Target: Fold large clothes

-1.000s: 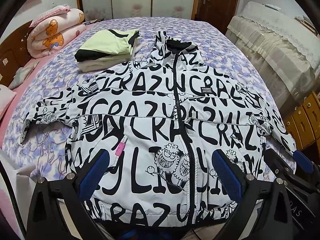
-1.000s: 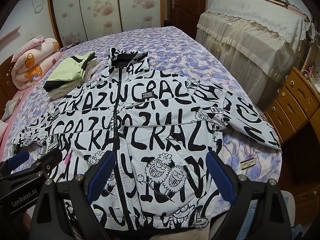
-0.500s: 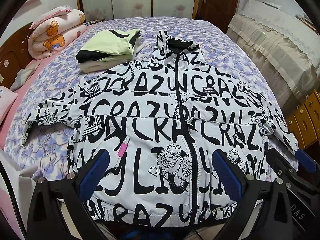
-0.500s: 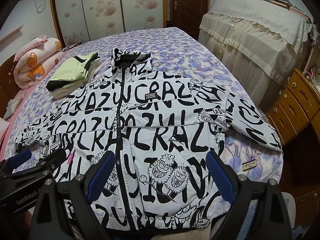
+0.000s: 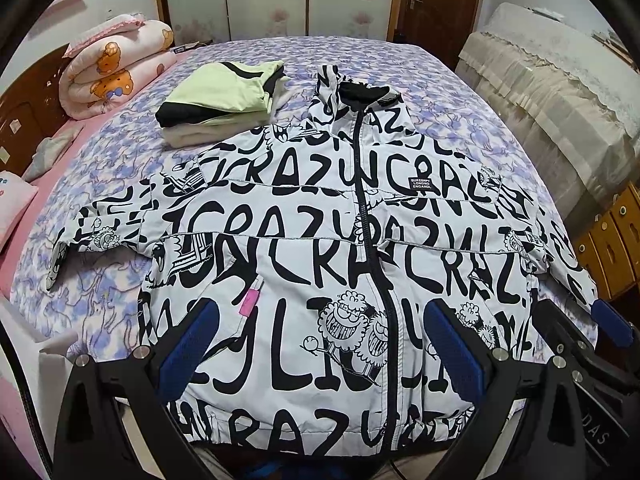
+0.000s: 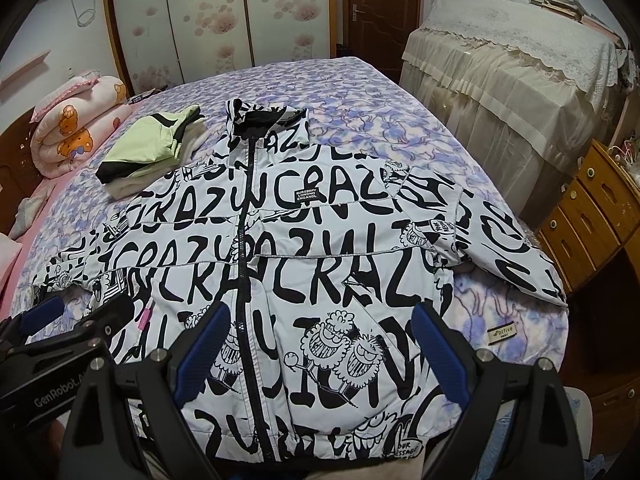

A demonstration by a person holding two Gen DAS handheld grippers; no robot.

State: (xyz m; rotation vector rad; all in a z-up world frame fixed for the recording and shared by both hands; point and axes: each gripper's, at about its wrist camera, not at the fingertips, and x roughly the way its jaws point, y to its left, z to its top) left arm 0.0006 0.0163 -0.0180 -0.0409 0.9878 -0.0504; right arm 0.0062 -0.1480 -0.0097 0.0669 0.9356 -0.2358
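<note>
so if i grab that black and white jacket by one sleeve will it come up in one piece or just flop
The jacket would probably flop: it lies flat with soft creases, sleeves draped limp over the bed. Its smooth, faintly shiny shell may slip between the pads. Its bulk suggests dragging weight.

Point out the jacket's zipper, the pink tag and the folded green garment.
zipper (image 5: 370, 240), left wrist view, mid-chest stretch.
pink tag (image 5: 248, 303), left wrist view, tag's middle.
folded green garment (image 6: 148, 148), right wrist view, top green panel.
</note>
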